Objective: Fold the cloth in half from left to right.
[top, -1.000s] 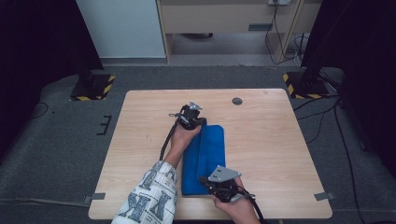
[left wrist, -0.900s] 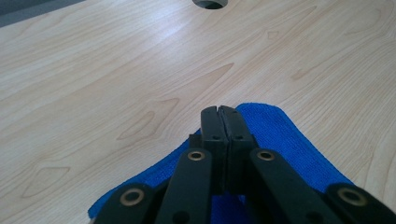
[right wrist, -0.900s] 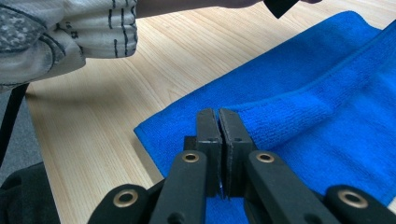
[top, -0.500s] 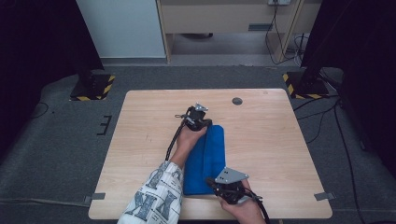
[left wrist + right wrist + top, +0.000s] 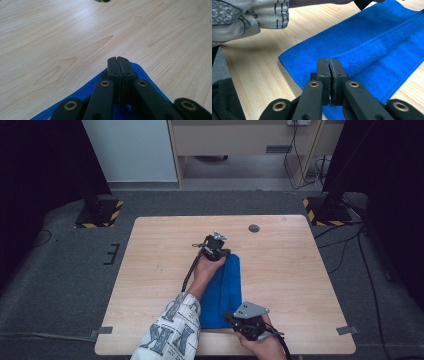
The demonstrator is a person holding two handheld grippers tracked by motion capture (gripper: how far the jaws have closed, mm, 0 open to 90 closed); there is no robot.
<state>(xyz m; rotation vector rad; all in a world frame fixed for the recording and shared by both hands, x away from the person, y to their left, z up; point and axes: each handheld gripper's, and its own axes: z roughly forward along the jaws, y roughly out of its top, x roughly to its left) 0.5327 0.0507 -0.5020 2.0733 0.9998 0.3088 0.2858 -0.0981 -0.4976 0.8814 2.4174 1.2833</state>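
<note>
Lying lengthwise near the middle of the wooden table (image 5: 160,270), the blue towel (image 5: 225,295) ran from the centre toward the person's edge, folded into a narrow strip with a raised fold along it; it looked soft, light and limp, likely to sag and drag unless taken at a corner or hem. The left gripper (image 5: 216,251) sat at the far end, its jaws pressed together, seemingly pinching the far corner, though the left gripper view did not settle that; the right gripper (image 5: 240,320) rested at the near end, jaws likewise shut, apparently nipping the fold, though cloth between the pads could not be made out. Bare wood lay on both sides; the near hem was close to the table's edge, and a small round hole (image 5: 254,228) sat beyond, well apart.
</note>
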